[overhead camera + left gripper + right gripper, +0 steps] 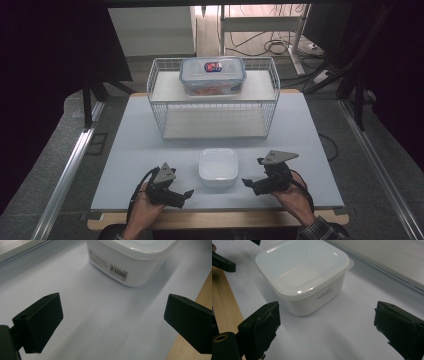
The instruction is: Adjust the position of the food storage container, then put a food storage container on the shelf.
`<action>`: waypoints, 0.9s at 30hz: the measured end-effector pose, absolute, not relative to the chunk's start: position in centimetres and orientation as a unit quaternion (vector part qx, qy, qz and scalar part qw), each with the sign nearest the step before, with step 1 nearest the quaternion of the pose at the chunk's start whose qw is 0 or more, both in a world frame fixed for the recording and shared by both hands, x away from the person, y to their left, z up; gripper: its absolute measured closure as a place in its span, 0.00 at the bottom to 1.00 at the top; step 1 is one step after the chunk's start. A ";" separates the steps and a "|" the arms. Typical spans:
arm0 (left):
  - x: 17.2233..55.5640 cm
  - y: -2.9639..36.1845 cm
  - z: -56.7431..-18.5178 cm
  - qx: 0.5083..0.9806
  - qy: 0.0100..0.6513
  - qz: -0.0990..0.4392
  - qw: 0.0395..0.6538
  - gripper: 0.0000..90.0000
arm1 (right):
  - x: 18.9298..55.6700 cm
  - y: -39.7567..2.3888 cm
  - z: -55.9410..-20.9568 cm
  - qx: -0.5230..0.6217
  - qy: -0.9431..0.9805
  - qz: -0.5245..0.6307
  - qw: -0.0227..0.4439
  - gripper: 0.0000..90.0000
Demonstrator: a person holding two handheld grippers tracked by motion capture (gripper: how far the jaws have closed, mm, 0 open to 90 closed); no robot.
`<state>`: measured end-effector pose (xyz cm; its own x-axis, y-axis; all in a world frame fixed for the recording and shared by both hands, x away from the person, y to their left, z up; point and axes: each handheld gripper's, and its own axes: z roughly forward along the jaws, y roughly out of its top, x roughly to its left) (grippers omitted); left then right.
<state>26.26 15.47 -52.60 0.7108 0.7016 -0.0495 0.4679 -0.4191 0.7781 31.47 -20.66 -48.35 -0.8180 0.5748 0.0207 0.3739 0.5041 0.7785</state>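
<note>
A white square container (218,167) with a translucent lid sits near the front middle of the white table top. My left gripper (186,195) rests to its left, open, with nothing between its jaws. My right gripper (248,182) rests to its right, open as well and apart from the box. In the left gripper view, the container (130,262) lies ahead of the spread jaws of my left gripper (112,322), with its barcode label facing me. In the right gripper view, the container (304,277) stands just beyond the wide jaws of my right gripper (327,325).
A white wire basket (160,107) stands at the back of the table. A clear lidded food box (212,75) with reddish contents sits on its upper shelf. The table's wooden front edge (224,302) runs close under both hands. Cables lie on the floor behind.
</note>
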 end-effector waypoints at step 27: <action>27.8 14.7 -49.4 0.818 0.353 0.132 0.435 0.14 | 32.0 -19.5 -46.6 0.292 0.859 0.398 0.132 0.26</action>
<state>27.85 14.67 -49.38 0.7161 0.6922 -0.0900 0.4619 -0.3732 0.8046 31.95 -19.46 -46.63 -0.7945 0.6073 0.0053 0.3964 0.5120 0.7621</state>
